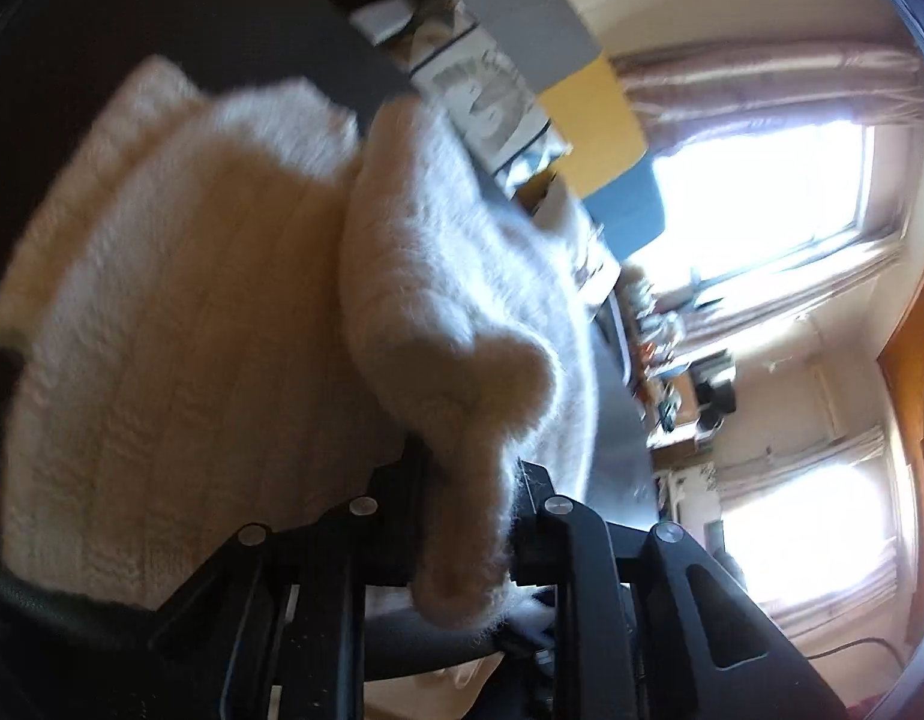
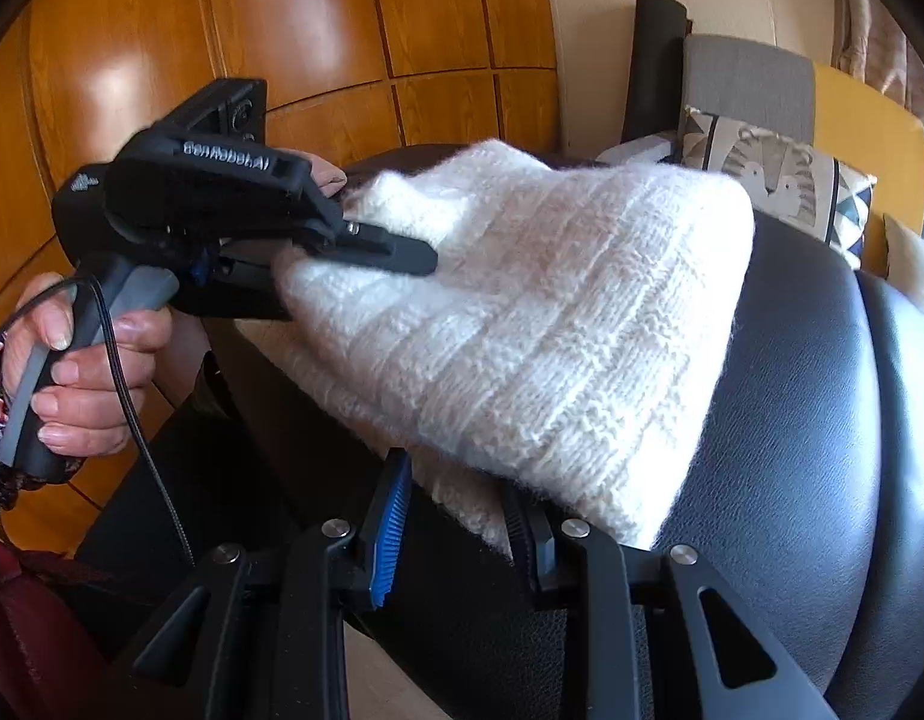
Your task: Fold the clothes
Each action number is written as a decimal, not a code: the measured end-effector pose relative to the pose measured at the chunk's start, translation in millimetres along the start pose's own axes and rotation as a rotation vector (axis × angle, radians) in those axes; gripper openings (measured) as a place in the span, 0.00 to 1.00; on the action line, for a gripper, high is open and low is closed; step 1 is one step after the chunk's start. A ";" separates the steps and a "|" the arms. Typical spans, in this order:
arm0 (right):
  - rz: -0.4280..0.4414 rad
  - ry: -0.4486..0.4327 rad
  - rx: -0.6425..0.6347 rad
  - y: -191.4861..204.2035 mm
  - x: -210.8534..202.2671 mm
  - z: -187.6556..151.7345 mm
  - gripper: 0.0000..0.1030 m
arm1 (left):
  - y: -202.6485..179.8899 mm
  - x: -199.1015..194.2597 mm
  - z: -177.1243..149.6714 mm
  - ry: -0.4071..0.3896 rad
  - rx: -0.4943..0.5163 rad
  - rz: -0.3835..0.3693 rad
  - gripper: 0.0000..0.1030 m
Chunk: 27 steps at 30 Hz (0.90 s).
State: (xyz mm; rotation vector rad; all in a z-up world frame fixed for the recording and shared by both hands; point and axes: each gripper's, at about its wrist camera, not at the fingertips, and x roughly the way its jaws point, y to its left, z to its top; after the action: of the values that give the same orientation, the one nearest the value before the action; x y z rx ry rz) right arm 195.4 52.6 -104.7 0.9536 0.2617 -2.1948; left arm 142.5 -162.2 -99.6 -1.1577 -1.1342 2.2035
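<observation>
A white ribbed knit garment (image 2: 552, 330) lies folded in layers on a black leather seat (image 2: 792, 420). My left gripper (image 1: 471, 462) is shut on a thick fold of the knit (image 1: 192, 300), which bulges out between its fingers. In the right wrist view, a hand (image 2: 90, 372) holds that left gripper (image 2: 423, 264) at the garment's left side, with its upper finger lying over the cloth. My right gripper (image 2: 456, 480) clamps the garment's near edge between its blue pad (image 2: 393, 516) and the black finger (image 2: 525, 522).
A patterned cushion (image 2: 774, 180) and grey, yellow and blue seat backs stand behind the garment. A glossy wood-panelled wall (image 2: 282, 30) is at the left. Bright curtained windows (image 1: 762, 198) and a cluttered shelf show in the left wrist view. A cable (image 2: 138, 420) hangs from the left gripper's handle.
</observation>
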 end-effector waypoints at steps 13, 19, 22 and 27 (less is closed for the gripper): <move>-0.072 0.044 -0.055 10.3 1.4 5.3 0.29 | -6.1 -58.1 20.8 -0.165 0.099 0.016 0.01; -0.025 0.043 0.028 -1.2 1.5 6.6 0.29 | 35.8 -27.2 6.3 -0.025 -0.064 -0.006 0.66; -0.024 0.046 0.026 -0.7 0.8 5.5 0.29 | 41.0 -20.9 2.5 0.003 -0.090 -0.017 0.79; -0.023 0.044 0.028 0.5 -0.6 1.9 0.29 | 38.5 -11.8 5.7 0.032 -0.099 -0.056 0.81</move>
State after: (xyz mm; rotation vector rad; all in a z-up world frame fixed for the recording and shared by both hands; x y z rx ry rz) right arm 194.9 51.8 -102.9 1.0197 0.2642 -2.2055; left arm 145.4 -195.3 -123.0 -1.1825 -1.2589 2.1006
